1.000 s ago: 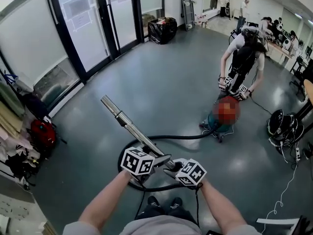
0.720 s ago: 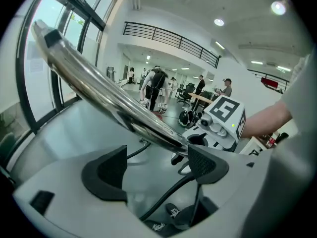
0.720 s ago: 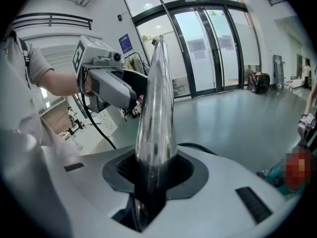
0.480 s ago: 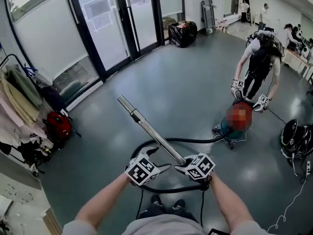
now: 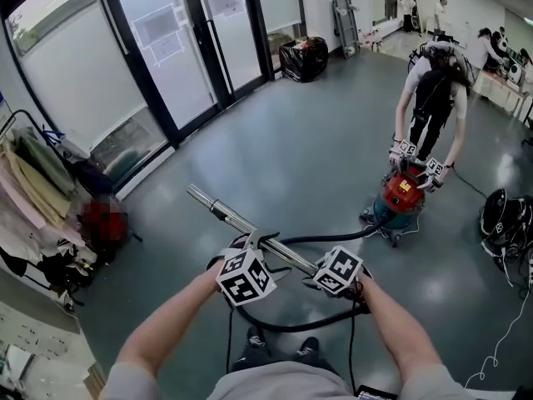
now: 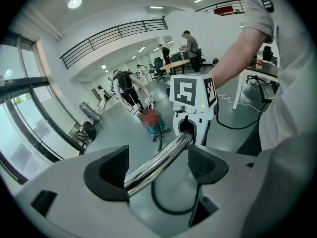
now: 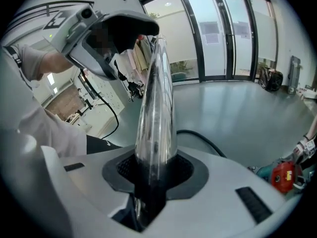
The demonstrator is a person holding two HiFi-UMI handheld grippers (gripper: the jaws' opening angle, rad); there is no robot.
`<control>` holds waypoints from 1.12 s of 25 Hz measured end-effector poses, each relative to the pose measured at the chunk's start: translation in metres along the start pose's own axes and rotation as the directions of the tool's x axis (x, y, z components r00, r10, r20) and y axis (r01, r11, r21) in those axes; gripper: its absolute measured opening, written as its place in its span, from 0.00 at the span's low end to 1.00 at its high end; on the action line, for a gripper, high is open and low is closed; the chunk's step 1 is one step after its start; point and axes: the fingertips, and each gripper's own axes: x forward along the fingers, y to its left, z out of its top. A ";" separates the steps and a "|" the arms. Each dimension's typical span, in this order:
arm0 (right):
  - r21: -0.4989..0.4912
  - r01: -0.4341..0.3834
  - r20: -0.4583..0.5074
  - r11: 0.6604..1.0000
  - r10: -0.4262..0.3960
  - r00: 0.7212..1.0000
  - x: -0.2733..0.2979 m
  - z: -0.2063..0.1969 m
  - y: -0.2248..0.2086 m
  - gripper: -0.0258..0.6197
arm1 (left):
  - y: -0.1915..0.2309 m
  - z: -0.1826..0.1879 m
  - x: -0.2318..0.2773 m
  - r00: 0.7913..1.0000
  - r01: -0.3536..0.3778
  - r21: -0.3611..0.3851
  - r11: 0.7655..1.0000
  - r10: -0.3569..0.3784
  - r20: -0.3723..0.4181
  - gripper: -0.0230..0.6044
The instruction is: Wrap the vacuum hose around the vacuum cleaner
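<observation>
Right gripper pinches the chrome wand; left gripper stands spread around it (tube resting against one pad). Vacuum cleaner sits far right.

No legible text — the door notices are too small.

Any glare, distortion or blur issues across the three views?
Head view: fisheye bows the door frames; soft light patches on the glossy floor; otherwise sharp. Left gripper view: black vignette at the corners, ceiling lights blown out, chrome wand mirrors the room. Right gripper view: wand sits close to the lens, stretched, with streaky reflections; glass doors bright behind.
</observation>
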 end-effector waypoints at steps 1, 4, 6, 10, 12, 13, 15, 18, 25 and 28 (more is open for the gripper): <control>-0.004 -0.007 -0.016 1.000 0.007 1.000 -0.002 -0.003 0.002 0.21 | -0.004 0.003 0.004 1.000 0.024 0.046 0.999 -0.023 -0.018 0.64; -0.032 -0.023 -0.049 0.999 0.021 0.999 -0.009 -0.006 0.011 0.21 | -0.020 -0.001 0.015 0.989 0.118 0.191 0.975 -0.098 -0.107 0.64; -0.062 -0.022 -0.071 0.998 0.018 0.997 -0.015 -0.005 0.017 0.21 | -0.033 -0.008 0.021 0.975 0.181 0.252 0.951 -0.139 -0.175 0.64; -0.066 -0.006 -0.119 0.998 -0.002 0.993 -0.022 -0.009 0.017 0.21 | -0.044 -0.017 0.026 0.951 0.260 0.314 0.913 -0.185 -0.248 0.64; -0.060 -0.001 -0.146 0.998 -0.008 0.989 -0.023 -0.010 0.018 0.21 | -0.043 -0.021 0.027 0.942 0.290 0.328 0.899 -0.208 -0.264 0.64; -0.062 -0.001 -0.162 0.998 -0.010 0.987 -0.024 -0.011 0.018 0.21 | -0.042 -0.022 0.027 0.939 0.301 0.338 0.892 -0.215 -0.270 0.64; -0.074 -0.007 -0.190 0.997 -0.008 0.982 -0.023 -0.018 0.020 0.21 | -0.044 -0.019 0.031 0.931 0.327 0.353 0.877 -0.234 -0.281 0.64; -0.097 -0.025 -0.222 0.995 0.003 0.975 -0.017 -0.024 0.027 0.21 | -0.052 -0.027 0.037 0.907 0.391 0.377 0.840 -0.282 -0.312 0.64; -0.143 0.002 -0.298 0.990 -0.045 0.953 0.005 -0.001 0.037 0.21 | -0.057 -0.077 0.042 0.860 0.505 0.392 0.770 -0.405 -0.311 0.51; -0.114 0.017 -0.306 0.993 -0.052 0.951 0.013 0.015 0.041 0.21 | -0.059 -0.098 0.041 0.841 0.538 0.402 0.741 -0.444 -0.308 0.43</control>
